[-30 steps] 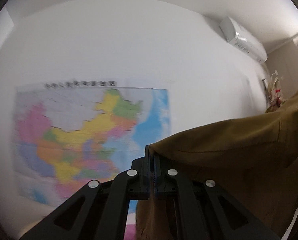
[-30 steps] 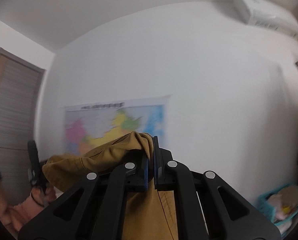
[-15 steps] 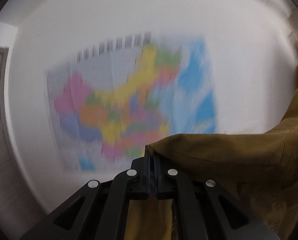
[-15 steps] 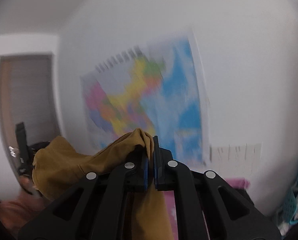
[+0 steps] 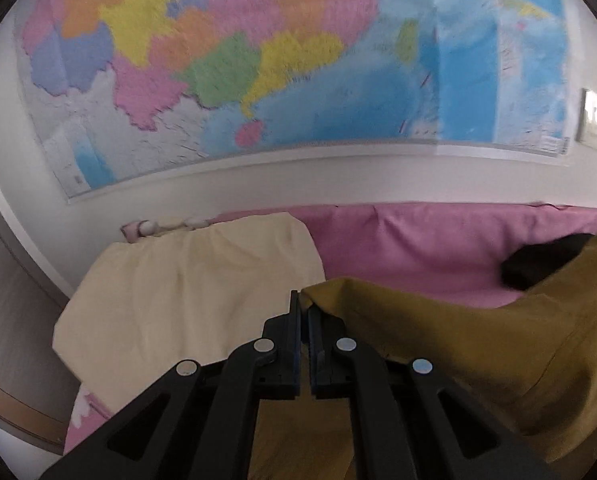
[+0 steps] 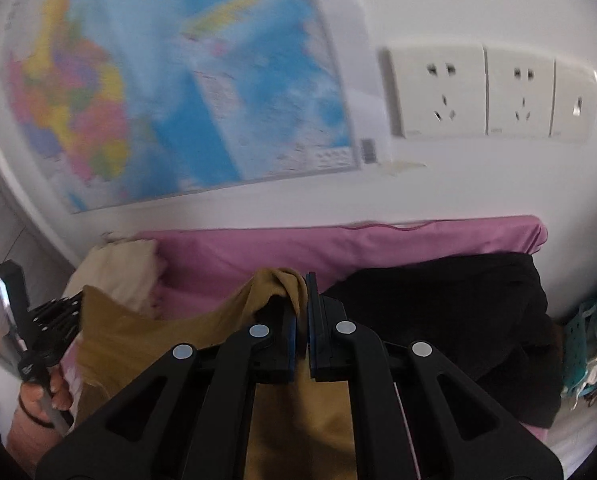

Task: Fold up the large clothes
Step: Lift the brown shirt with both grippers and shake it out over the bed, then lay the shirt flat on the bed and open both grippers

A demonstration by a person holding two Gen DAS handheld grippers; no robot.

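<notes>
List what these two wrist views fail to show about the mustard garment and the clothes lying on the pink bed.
- Mustard garment: its type and lower part, hidden below the left gripper and right gripper and cut by both views' bottom edges.
- Black garment: mostly hidden behind the mustard cloth in the left view; kind unclear.
- Cream cloth: near edge covered by the left gripper.
- Map: motion-blurred, unreadable in the right view.

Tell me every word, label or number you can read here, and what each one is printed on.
None can be read.
Wall map: place names and legend print, too small and blurred.
Barcode patch at the map's corner: blurred.
Wall sockets: tiny mark along the lower edge, unreadable.
Mustard garment, black garment, cream cloth: no print visible.
</notes>
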